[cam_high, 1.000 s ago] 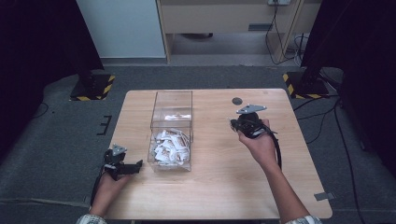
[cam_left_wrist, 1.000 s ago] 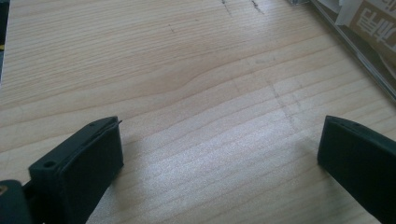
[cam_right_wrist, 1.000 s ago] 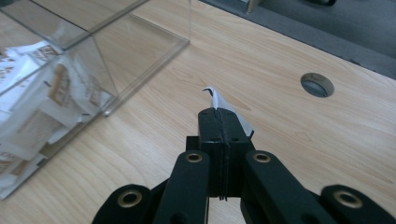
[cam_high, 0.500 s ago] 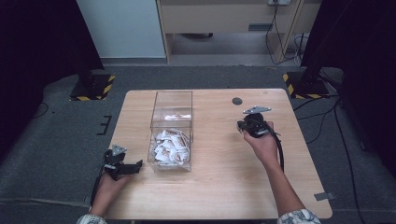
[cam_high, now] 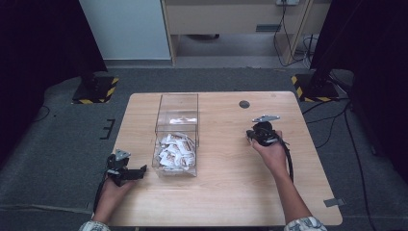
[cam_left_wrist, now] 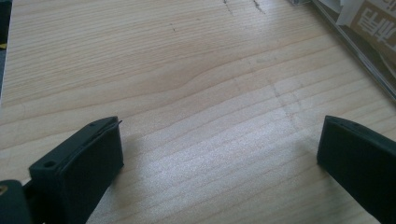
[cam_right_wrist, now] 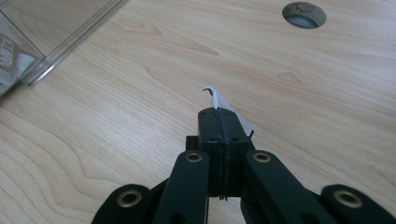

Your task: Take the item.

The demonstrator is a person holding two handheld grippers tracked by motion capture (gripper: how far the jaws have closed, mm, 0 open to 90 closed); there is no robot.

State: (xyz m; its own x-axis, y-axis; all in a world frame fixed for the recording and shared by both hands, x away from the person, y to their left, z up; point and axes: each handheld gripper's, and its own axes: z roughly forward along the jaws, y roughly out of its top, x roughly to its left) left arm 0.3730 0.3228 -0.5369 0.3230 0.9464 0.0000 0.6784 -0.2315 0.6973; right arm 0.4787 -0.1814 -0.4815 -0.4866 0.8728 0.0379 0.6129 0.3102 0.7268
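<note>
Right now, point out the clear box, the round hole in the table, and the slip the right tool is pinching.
clear box (cam_high: pixel 176 103), high view, back wall.
round hole (cam_right_wrist: pixel 304 14), right gripper view, its opening.
white slip (cam_right_wrist: pixel 219 102), right gripper view, tip beyond the shut jaws.

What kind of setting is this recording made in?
Probably a lab or data-collection studio, not a home: a lone wooden table on grey carpet, dark curtains at both sides, stands on hazard-striped bases and loose cables on the floor. A clear box holds white packets.
</note>
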